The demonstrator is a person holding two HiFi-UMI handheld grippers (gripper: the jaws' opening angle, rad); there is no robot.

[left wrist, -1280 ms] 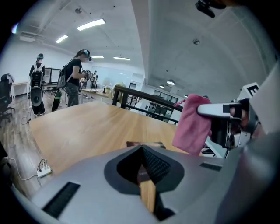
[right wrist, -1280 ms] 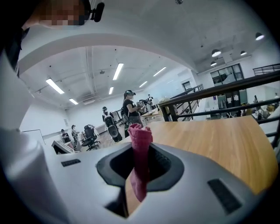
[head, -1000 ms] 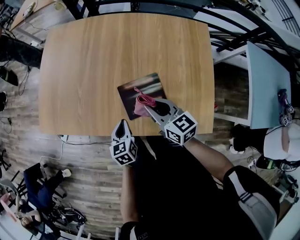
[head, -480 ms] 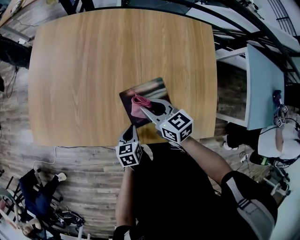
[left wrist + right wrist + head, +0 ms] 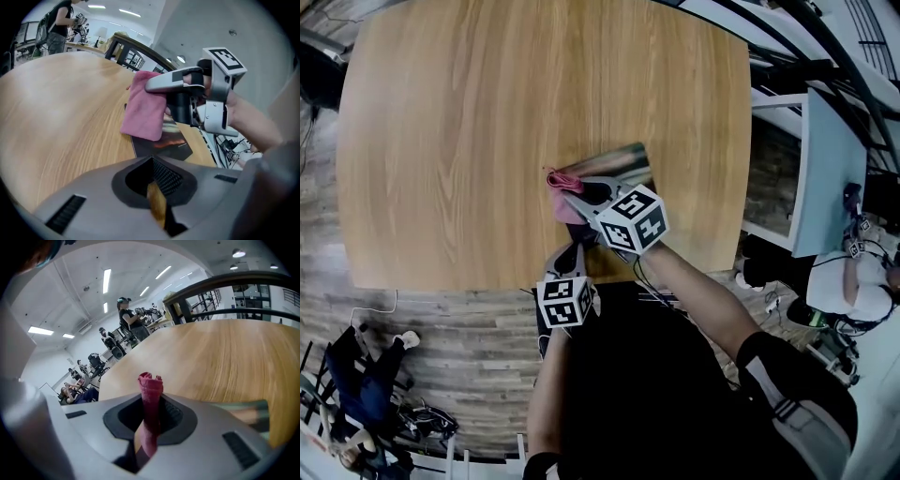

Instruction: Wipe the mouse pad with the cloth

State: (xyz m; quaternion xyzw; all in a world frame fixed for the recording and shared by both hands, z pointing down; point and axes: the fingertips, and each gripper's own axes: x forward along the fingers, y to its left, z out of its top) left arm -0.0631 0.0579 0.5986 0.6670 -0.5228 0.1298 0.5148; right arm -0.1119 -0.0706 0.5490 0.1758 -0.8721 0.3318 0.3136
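Observation:
A dark printed mouse pad [image 5: 623, 164] lies near the front edge of the wooden table [image 5: 487, 141]. My right gripper [image 5: 574, 193] is shut on a pink cloth [image 5: 563, 190], which hangs onto the pad's left edge. In the right gripper view the cloth [image 5: 151, 390] stands bunched between the jaws, with the pad [image 5: 255, 409] at the right. The left gripper view shows the cloth [image 5: 144, 105] draped over the pad [image 5: 165, 142] under the right gripper [image 5: 161, 84]. My left gripper [image 5: 570, 253] hovers shut and empty at the table's front edge, just short of the pad.
A light blue table [image 5: 827, 178] stands to the right, with a person [image 5: 862, 291] beside it. Black railings [image 5: 806, 56] run past the far right corner. Wooden floor lies beyond the table's front edge. People work at desks [image 5: 126, 319] in the background.
My right gripper has dragged the cloth leftward over the pad to its left edge. My left gripper has moved up closer to the table's front edge.

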